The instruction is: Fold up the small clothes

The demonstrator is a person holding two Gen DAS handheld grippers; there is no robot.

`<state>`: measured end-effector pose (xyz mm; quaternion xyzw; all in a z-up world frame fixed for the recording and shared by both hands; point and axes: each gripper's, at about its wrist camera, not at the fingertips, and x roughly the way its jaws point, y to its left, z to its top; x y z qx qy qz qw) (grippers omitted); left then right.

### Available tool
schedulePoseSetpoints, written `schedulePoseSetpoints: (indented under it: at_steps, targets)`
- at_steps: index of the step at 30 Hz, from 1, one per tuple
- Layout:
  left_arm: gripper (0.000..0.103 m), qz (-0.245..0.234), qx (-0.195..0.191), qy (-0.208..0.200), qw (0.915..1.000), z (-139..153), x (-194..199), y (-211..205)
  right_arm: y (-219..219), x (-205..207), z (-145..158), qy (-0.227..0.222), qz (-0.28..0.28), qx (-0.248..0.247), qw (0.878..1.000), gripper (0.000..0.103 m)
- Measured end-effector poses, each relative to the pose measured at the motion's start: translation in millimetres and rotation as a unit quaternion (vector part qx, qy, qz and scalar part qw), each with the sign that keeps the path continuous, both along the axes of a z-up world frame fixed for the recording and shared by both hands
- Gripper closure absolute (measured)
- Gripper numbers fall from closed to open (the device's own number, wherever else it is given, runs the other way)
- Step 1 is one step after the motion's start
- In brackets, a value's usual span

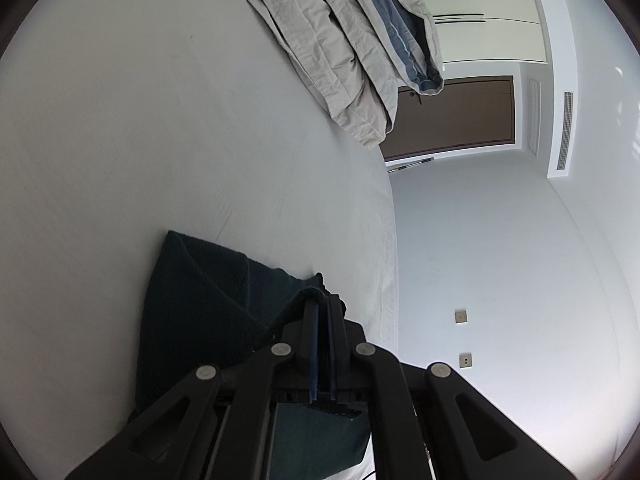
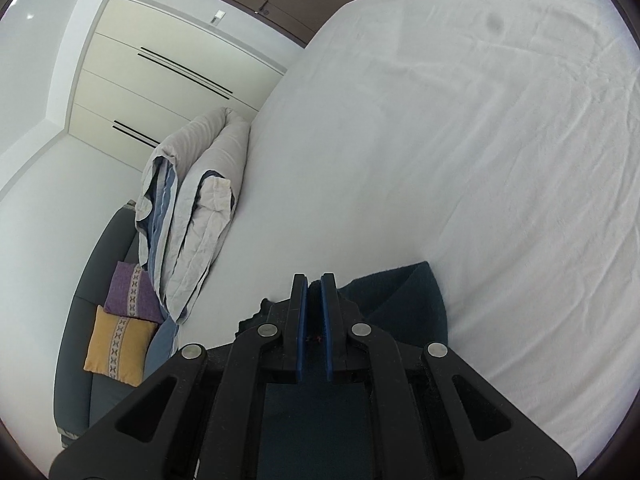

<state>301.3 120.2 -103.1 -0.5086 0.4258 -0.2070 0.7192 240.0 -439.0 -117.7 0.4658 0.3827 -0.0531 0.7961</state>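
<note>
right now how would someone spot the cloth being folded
Start at the big white bed. The dark teal cloth lies on the sheet near its edge, one corner pinched in each gripper's jaws. It is the only dark item there; the quilt is pale beige and blue.

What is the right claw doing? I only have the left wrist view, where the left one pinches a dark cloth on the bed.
Observer: The right claw is also shut on the dark cloth, at another edge.
Operator: Anything beside the bed on that side?
Observer: Yes, a grey sofa with a purple cushion and a yellow cushion.
Operator: Is the folded duvet near them?
Observer: The duvet lies along the bed edge above the cushions.
</note>
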Motion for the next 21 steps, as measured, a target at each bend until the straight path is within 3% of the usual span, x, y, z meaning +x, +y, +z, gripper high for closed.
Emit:
schedulePoseSetpoints:
  at_steps: [5, 8, 10, 11, 12, 13, 15, 21]
  targets:
    - [0.098, 0.016, 0.031, 0.024, 0.9991, -25.3, 27.7, -2.9, -13.3, 46.3, -37.0, 0.036, -0.015, -0.019, 0.999, 0.096]
    - [0.088, 0.018, 0.026, 0.029, 0.9991, -34.0, 25.8, -1.5, -16.2, 70.1, -51.6, 0.051, -0.009, -0.046, 0.998, 0.094]
    - [0.087, 0.010, 0.038, 0.024, 0.9989, -32.1, 16.0, -2.2, -10.8, 77.3, -51.0, 0.047, 0.005, -0.073, 0.996, 0.090]
    - [0.086, 0.004, 0.043, 0.019, 0.9989, -29.8, 11.5, -4.2, -6.9, 77.6, -49.2, 0.040, 0.012, -0.081, 0.996, 0.082]
    - [0.079, -0.002, 0.051, 0.014, 0.9986, -26.7, 6.6, -6.6, -2.6, 76.7, -47.6, 0.034, 0.018, -0.085, 0.996, 0.077]
    - [0.068, -0.007, 0.062, 0.009, 0.9980, -23.3, 1.2, -8.8, 4.3, 72.9, -43.9, 0.033, 0.023, -0.089, 0.995, 0.077]
    - [0.055, -0.016, 0.086, -0.004, 0.9961, -15.4, -11.2, -12.9, 18.0, 68.6, -40.7, 0.039, 0.042, -0.097, 0.994, 0.077]
    - [0.047, -0.042, 0.149, -0.024, 0.9877, -6.0, -33.1, -24.7, 72.2, 65.3, -31.7, 0.073, 0.135, -0.184, 0.971, 0.077]
